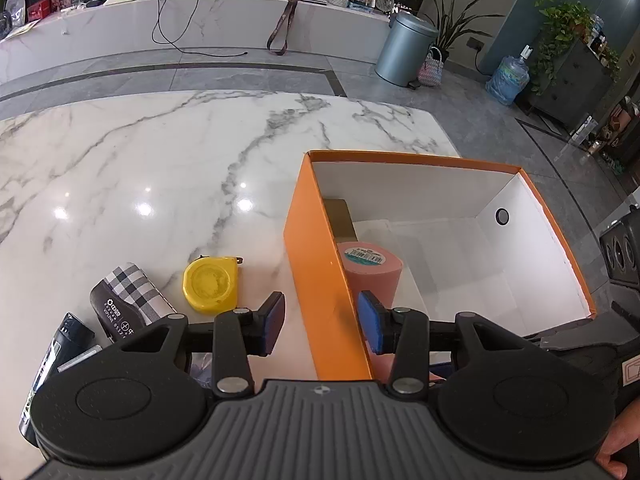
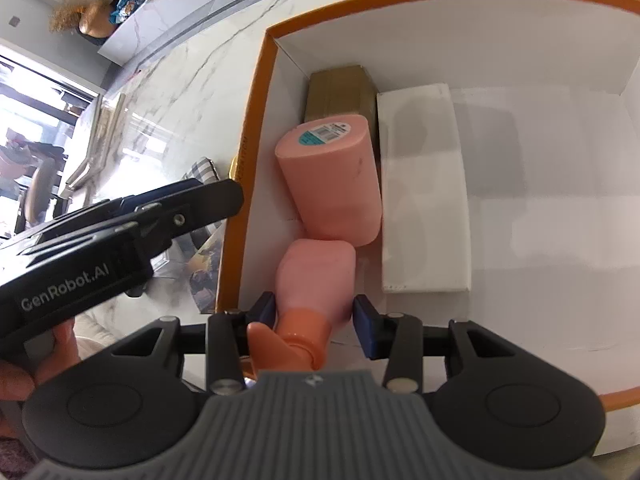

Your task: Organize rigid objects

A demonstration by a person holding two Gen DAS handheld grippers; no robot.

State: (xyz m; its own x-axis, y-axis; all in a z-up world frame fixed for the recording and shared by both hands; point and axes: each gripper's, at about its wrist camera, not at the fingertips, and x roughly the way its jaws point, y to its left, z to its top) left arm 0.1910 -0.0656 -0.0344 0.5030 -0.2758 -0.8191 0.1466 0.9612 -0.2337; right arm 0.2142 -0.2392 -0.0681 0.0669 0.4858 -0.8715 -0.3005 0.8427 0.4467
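Two pink bottles [image 2: 332, 176] [image 2: 320, 272], one brown box [image 2: 340, 92], one white box [image 2: 424, 200] inside orange box [image 2: 256, 120].

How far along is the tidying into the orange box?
Done: brown carton and flat white box lie in the orange box. In hand: right gripper lowering the pink spray bottle. Left: yellow tape measure, checkered case; left gripper open.

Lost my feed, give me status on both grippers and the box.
Left gripper open, astride orange box wall. Right gripper around pink bottle in box, grip unconfirmed. Tape measure outside.
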